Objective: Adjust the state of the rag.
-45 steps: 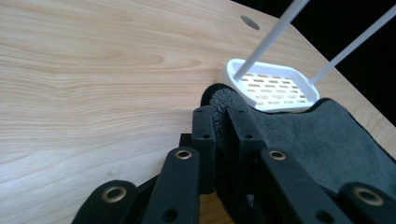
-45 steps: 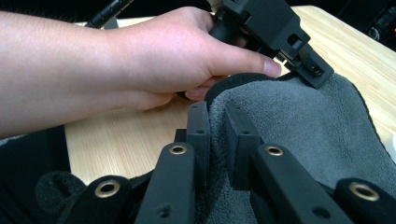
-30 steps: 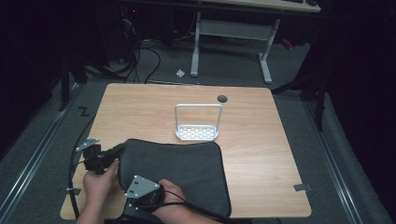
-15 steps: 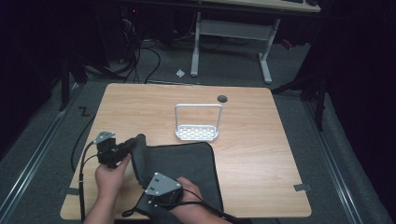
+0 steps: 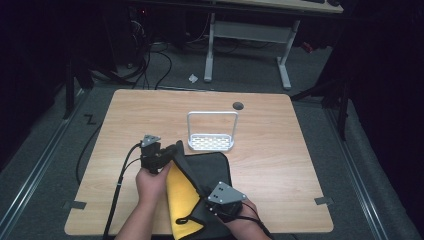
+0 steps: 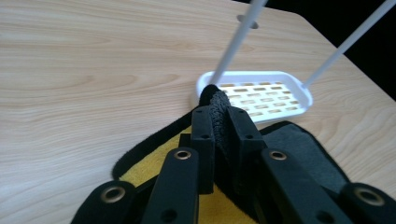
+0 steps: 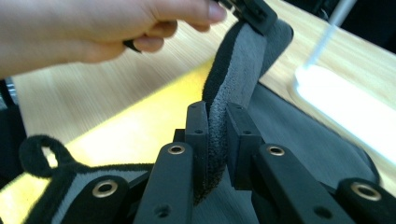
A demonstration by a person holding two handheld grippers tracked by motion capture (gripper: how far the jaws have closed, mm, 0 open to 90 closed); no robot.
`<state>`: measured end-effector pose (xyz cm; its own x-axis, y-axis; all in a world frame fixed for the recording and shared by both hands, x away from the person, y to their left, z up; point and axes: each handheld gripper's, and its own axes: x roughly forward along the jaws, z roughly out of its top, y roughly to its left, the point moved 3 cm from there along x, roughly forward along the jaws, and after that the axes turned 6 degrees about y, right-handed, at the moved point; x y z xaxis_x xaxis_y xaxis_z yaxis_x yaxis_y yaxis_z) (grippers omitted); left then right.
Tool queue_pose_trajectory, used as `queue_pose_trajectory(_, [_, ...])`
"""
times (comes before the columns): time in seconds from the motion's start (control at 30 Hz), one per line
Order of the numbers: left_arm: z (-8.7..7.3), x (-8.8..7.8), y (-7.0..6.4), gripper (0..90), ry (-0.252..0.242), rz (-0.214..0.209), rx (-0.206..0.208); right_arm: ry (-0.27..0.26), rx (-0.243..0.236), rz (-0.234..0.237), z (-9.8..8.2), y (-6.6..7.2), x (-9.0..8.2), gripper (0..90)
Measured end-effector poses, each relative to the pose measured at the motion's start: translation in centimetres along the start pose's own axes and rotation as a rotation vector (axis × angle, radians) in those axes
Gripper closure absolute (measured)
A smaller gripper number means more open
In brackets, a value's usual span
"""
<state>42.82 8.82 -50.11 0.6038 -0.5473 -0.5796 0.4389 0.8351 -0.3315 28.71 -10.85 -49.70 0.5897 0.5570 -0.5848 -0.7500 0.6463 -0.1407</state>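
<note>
Fabric: dark grey fleecy mat (image 5: 205,172) with yellow underside, folded over on the table's near side, near edge cut off by the frame.
Left gripper (image 6: 219,122): pinching the mat's black-bound edge.
Right gripper (image 7: 217,135): clamped on the same lifted edge.
Neighbour: white slotted plastic rack (image 5: 210,142), just beyond.
Table (image 5: 280,150): pale wood grain.
</note>
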Motion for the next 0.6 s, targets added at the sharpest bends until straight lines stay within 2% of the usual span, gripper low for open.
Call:
queue_pose_trajectory(0.1, [0.0, 1.1, -1.2, 81.6, 0.021, -0.012, 0.022, 0.023, 0.017, -0.017, -1.3, -0.8, -0.6, 81.1])
queue_pose_trajectory(0.23, [0.1, 1.5, -2.4, 81.5, 0.021, -0.028, 0.044, 0.031, 0.033, -0.025, -2.3, -1.2, -1.5, 81.0])
queue_pose_trajectory(0.37, [0.5, 1.1, -3.3, 81.4, 0.016, -0.033, 0.069, 0.016, 0.044, -0.028, -2.4, -1.2, -2.4, 80.8])
queue_pose_trajectory(0.6, [0.3, 2.1, -4.2, 81.2, 0.063, -0.043, 0.09, 0.041, 0.042, -0.032, -3.3, -0.5, -2.8, 79.8])
